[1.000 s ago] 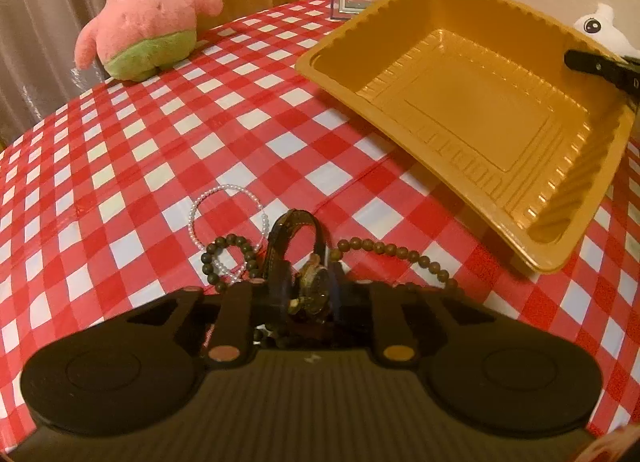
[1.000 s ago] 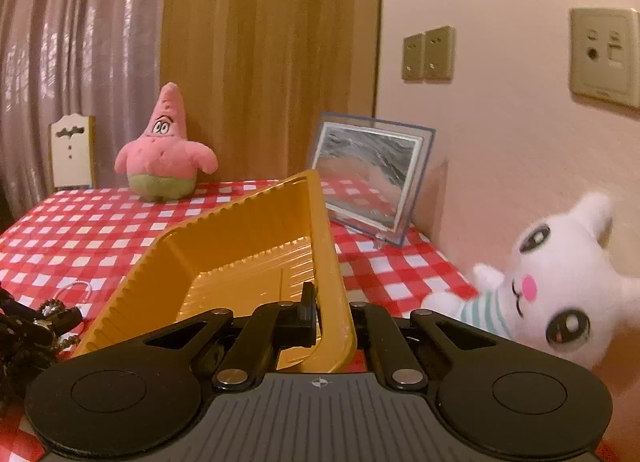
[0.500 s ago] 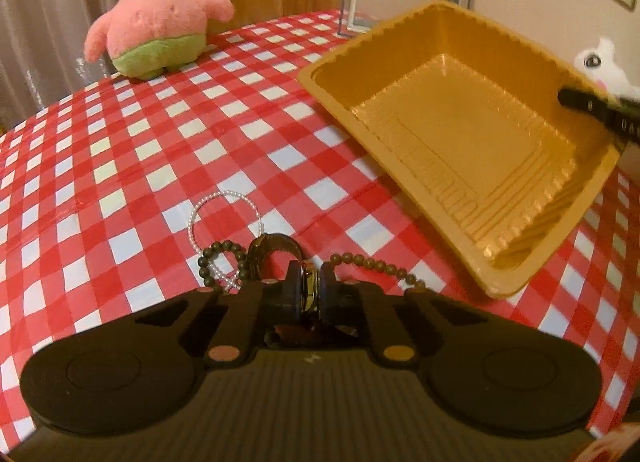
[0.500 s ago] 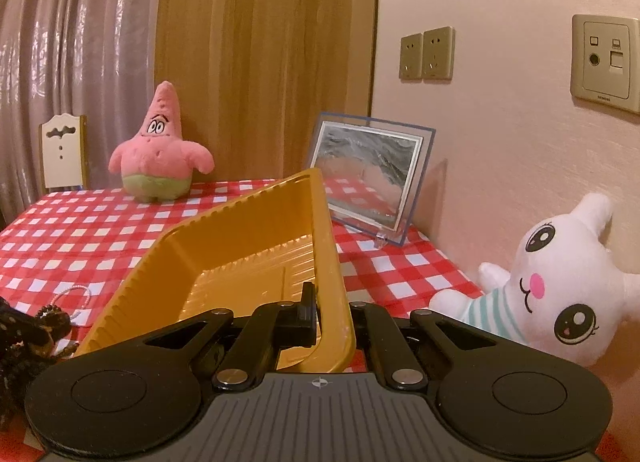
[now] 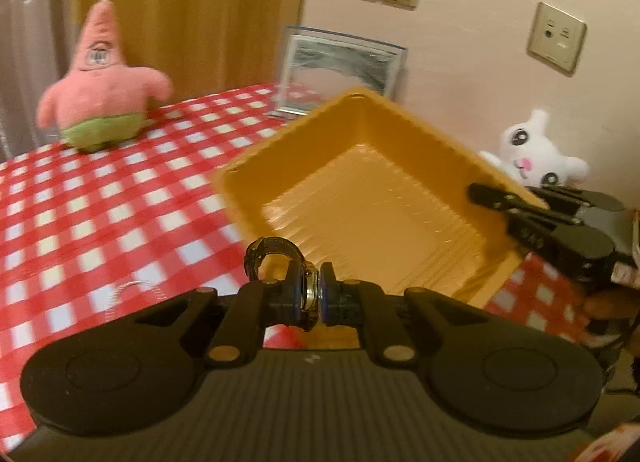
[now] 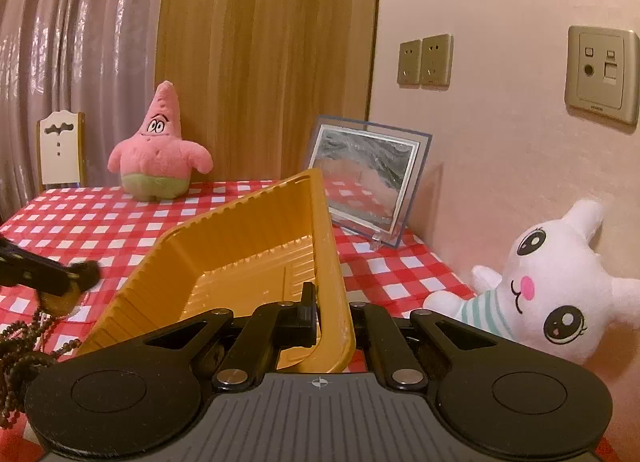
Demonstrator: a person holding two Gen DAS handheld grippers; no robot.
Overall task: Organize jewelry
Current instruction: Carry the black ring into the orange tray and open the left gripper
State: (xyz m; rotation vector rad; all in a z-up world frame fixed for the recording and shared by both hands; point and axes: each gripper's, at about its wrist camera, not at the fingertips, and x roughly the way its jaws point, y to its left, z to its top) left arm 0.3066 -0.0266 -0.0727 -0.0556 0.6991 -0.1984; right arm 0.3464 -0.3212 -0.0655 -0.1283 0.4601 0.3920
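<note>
Left wrist view: low in the centre of the frame the left gripper (image 5: 314, 296) has its jaws drawn narrow and pinched on the case of a wristwatch (image 5: 307, 291), lifted clear of the red-checked bench (image 5: 100, 202). The dark strap (image 5: 266, 252) loops up and to the left, free. The jaws closed further within the last second, with the watch between them. I judge the watch small but dense for its size, with a hard case and probably a smooth crystal, so a grip across the case is firm, though the metal could slip or turn between the pads. The strap is limp and will swing. Just beyond it, filling the middle right, sits the yellow tray (image 5: 360, 202), tipped towards the camera; a thin moulded plastic shell, light and springy by its look. At the right edge the right gripper (image 5: 496, 198) clamps the tray's rim.

Right wrist view: at lower centre the right gripper (image 6: 332, 318) has its jaws shut on the tray's near wall (image 6: 332, 262), holding it tilted. Such a thin rim will flex, so a hold near the corner seems steadier. At the left edge the left gripper's fingers (image 6: 44, 274) appear blurred, and strings of dark beads (image 6: 24, 346) lie at lower left on the bench. Loose strands like those will sag and tangle; I would pinch them mid-length.
</note>
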